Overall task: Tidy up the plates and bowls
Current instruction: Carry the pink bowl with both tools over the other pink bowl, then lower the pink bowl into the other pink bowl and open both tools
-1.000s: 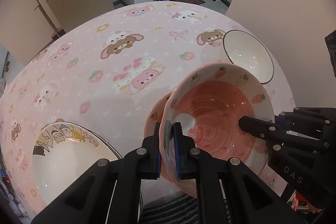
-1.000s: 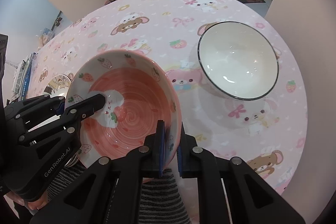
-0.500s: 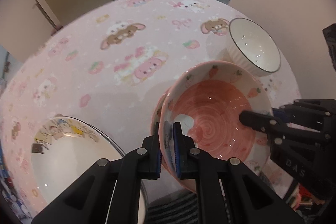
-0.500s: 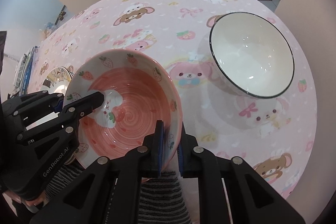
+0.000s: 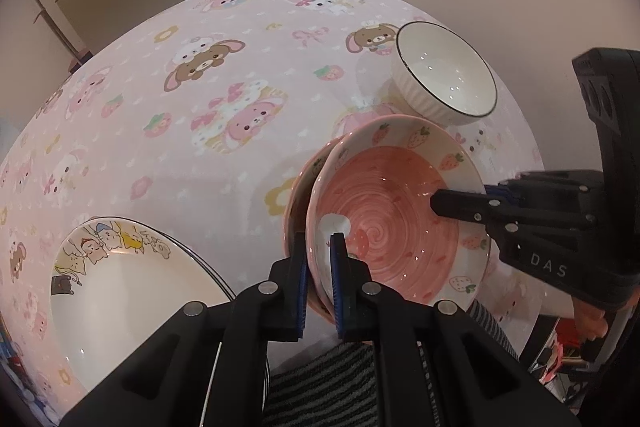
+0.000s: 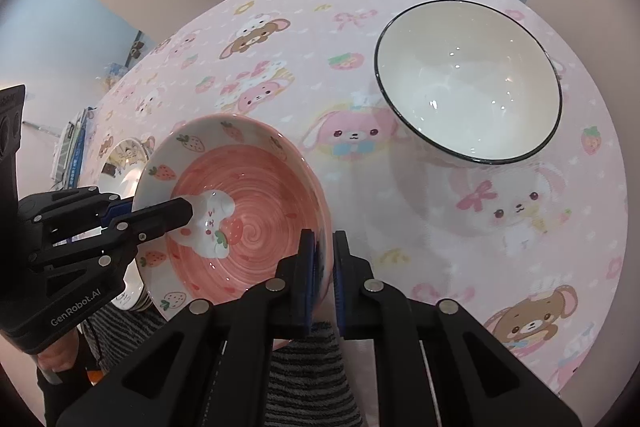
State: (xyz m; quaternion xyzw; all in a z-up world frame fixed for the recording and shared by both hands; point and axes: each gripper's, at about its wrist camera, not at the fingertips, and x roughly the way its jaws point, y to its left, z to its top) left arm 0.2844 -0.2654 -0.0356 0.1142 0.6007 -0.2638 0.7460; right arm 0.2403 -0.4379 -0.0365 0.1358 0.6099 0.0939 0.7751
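A pink strawberry bowl (image 5: pixel 396 211) (image 6: pixel 248 203) is held tilted above the near table edge by both grippers. My left gripper (image 5: pixel 318 267) is shut on its near-left rim; it also shows in the right wrist view (image 6: pixel 176 213). My right gripper (image 6: pixel 322 259) is shut on the opposite rim and shows in the left wrist view (image 5: pixel 444 205). A white bowl with a dark rim (image 5: pixel 444 75) (image 6: pixel 468 79) stands on the table beyond it. A white cartoon plate (image 5: pixel 120 291) (image 6: pixel 120 163) lies at the near left.
The round table has a pink cartoon tablecloth (image 5: pixel 224 75) (image 6: pixel 480 227). A striped cloth (image 5: pixel 320 387) (image 6: pixel 312 367) lies below the grippers at the table's near edge. Cabinets and a doorway lie beyond the table.
Both grippers have lifted the pink bowl higher and back toward the table's near edge. The white bowl and the cartoon plate have not moved.
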